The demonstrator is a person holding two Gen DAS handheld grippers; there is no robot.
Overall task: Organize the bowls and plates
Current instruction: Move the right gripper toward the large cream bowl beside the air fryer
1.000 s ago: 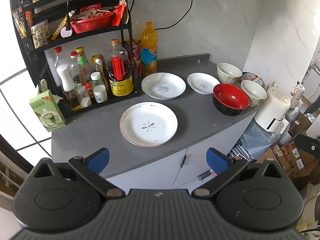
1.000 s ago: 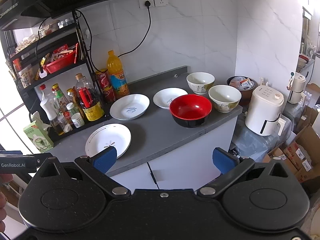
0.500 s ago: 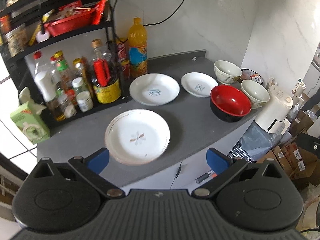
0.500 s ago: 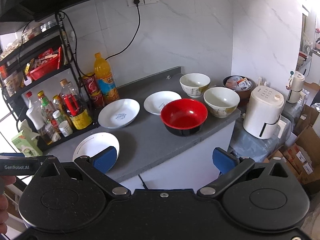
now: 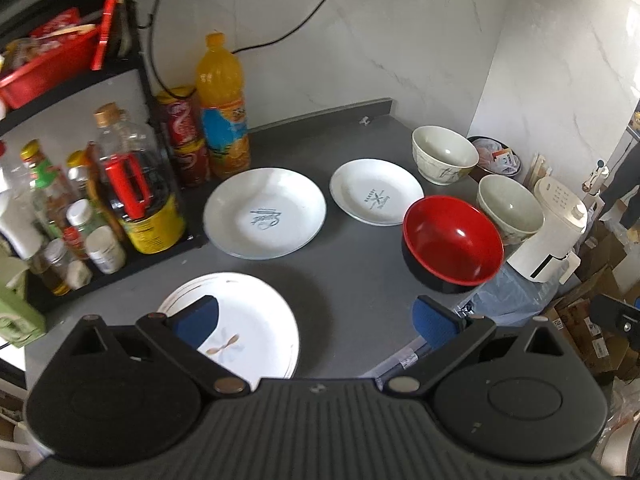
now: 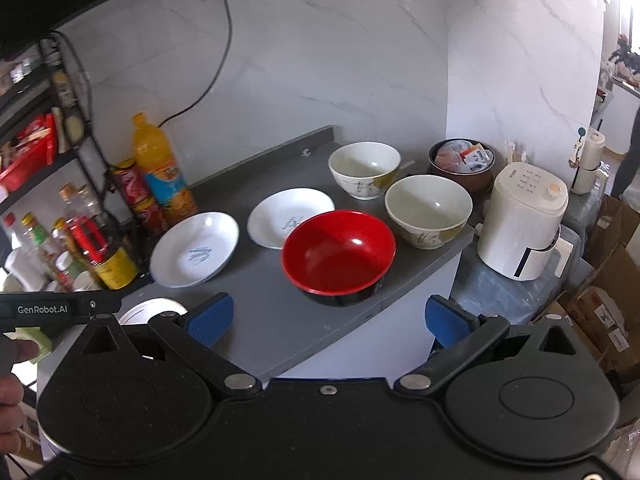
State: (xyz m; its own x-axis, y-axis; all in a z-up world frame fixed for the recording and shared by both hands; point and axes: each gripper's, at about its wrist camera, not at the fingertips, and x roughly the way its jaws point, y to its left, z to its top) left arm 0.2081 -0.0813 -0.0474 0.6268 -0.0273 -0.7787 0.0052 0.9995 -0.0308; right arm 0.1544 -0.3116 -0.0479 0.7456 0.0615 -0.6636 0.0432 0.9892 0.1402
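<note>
So on the grey counter (image 5: 352, 280) I count three white plates: one with a flower print at the front (image 5: 248, 332), a big one with blue writing (image 5: 264, 214), and a smaller one (image 5: 376, 192). Three bowls too, one red (image 5: 452, 240) and two cream ones (image 5: 444, 158) (image 5: 510, 208). Then one orange drink bottle (image 5: 222, 108), two red cans stacked (image 5: 182, 136), one white appliance (image 6: 524, 220), one brown tub of packets (image 6: 460, 164), and two grippers (image 5: 316, 320) (image 6: 328, 318), both wide open
</note>
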